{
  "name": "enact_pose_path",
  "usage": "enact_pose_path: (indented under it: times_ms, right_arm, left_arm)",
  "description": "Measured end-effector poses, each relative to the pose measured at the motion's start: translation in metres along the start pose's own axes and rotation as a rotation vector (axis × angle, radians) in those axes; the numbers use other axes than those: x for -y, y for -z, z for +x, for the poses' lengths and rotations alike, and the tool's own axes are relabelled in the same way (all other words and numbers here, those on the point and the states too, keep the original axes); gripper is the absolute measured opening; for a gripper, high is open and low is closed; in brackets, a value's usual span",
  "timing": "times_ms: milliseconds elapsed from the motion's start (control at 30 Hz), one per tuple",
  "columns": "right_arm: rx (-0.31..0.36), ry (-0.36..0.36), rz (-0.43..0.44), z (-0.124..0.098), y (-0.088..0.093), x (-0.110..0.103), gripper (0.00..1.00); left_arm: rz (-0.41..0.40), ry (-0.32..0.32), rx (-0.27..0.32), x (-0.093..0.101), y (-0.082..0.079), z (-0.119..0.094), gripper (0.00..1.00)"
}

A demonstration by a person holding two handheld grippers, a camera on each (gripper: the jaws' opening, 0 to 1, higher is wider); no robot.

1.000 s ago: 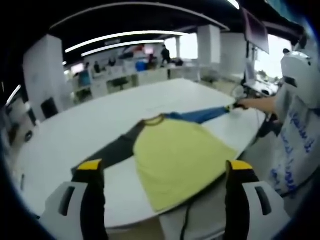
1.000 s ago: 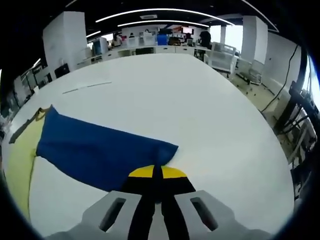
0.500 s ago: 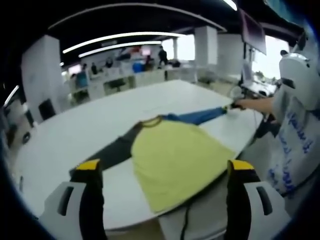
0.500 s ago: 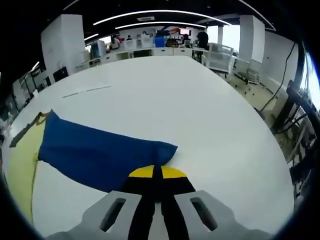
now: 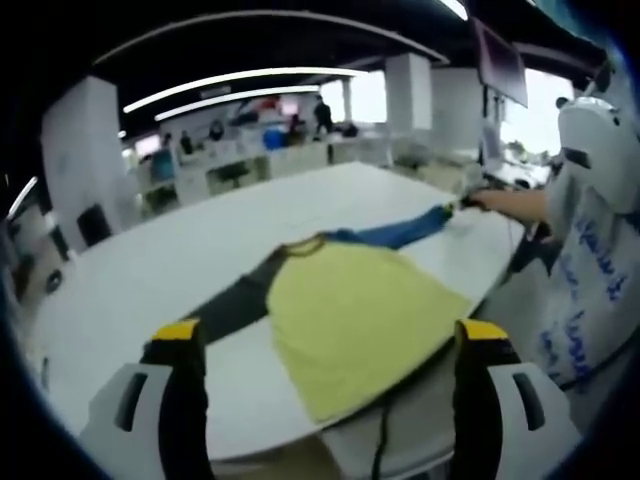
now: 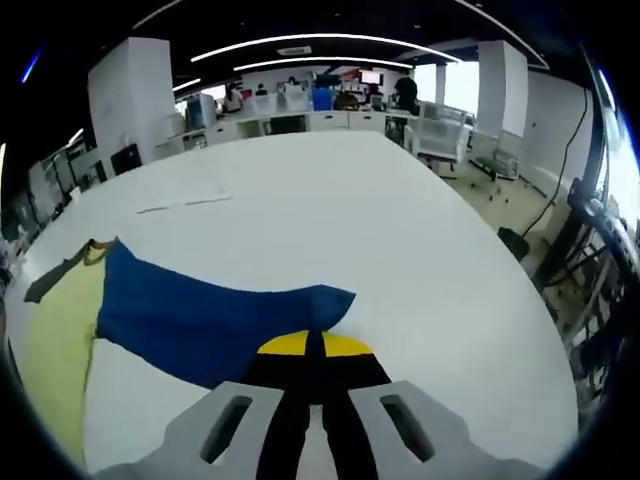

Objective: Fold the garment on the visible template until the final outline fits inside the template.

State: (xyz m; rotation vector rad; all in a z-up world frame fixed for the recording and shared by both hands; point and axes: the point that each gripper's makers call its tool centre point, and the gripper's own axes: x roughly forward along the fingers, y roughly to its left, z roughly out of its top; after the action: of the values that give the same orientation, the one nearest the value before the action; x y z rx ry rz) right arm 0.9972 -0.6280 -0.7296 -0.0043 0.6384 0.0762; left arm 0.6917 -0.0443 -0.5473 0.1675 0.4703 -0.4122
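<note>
- A garment [image 5: 350, 310] with a yellow body, a blue sleeve [image 5: 395, 232] and a dark grey sleeve [image 5: 235, 300] is being shown spread flat on a large white counter [image 5: 150, 260].
- In the left gripper view, the yellow body is lying toward the near edge of the counter, with its lower hem hanging just over that edge.
- The dark grey sleeve is stretched out to one side of the yellow body, and the blue sleeve to the other.
- The left tongs [image 5: 330, 335] are being held apart above the near edge of the counter, with the yellow body seen between the two yellow-tipped jaws; nothing is being gripped by them.
- The right tongs [image 6: 313, 345] are being kept together, clamped on the cuff of the blue sleeve [image 6: 215, 315], whose end is disappearing between the yellow tips.
- In the left gripper view, the right tongs [image 5: 462, 203] are being seen at the far end of the blue sleeve, held by a person's hand [image 5: 500, 203].
- A faint line [image 6: 185, 203] is being seen on the counter beyond the blue sleeve in the right gripper view.
- A person in white printed clothing [image 5: 590, 280] is standing at the counter edge beside the blue sleeve.
</note>
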Motion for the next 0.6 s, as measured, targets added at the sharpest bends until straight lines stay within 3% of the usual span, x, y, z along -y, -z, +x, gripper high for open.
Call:
enact_pose_path:
  times_ms: [300, 600]
  right_arm:
    - [0.04, -0.006, 0.007, -0.014, -0.018, -0.01, 0.02]
    - [0.085, -0.014, -0.014, -0.033, -0.038, -0.023, 0.02]
  left_arm:
    - [0.004, 0.029, 0.006, 0.003, 0.003, 0.002, 0.99]
    - [0.013, 0.046, 0.042, -0.002, -0.004, -0.003, 0.99]
